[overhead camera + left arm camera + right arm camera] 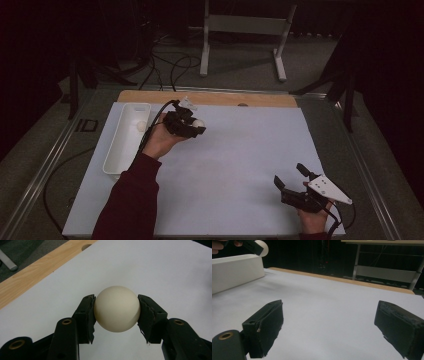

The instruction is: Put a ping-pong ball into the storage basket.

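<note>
Left gripper view: a cream ball [117, 308] is clamped between the pads of the left gripper [117, 315], held above the white sheet [162, 270] just right of the white tray [127, 135]. The right gripper [290, 176] is held spread wide, with nothing between its pads, near the sheet's front right corner.

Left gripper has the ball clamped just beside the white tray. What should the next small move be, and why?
Probably carry the ball sideways over the white tray and open there. The left gripper grips it above the white sheet, another ball already lies inside, and the right gripper sits open, far off.
</note>
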`<state>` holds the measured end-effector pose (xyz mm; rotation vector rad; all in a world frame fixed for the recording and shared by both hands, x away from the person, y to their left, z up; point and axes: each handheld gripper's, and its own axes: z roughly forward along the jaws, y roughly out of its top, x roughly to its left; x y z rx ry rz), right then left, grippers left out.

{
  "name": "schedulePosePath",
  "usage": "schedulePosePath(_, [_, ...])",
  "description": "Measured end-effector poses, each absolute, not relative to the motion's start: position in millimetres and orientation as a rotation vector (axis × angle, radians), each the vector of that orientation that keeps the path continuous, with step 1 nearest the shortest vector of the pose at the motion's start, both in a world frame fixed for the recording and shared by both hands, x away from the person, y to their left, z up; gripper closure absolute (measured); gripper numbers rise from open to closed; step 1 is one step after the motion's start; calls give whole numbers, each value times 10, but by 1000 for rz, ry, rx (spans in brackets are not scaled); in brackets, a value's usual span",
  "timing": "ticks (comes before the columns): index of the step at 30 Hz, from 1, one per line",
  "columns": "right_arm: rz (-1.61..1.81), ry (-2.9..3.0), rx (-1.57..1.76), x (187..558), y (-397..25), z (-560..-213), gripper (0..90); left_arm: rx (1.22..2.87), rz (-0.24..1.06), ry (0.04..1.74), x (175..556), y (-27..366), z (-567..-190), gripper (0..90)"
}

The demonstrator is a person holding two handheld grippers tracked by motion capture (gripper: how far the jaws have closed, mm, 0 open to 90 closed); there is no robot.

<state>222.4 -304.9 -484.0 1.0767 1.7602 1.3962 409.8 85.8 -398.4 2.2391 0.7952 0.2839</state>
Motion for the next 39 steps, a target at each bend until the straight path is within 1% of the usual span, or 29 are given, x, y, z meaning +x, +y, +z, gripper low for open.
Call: schedulePosePath(39, [1398,1757,1076,2213,-3049,-4838,83,2216,316,783,3993,1091,-3808,512])
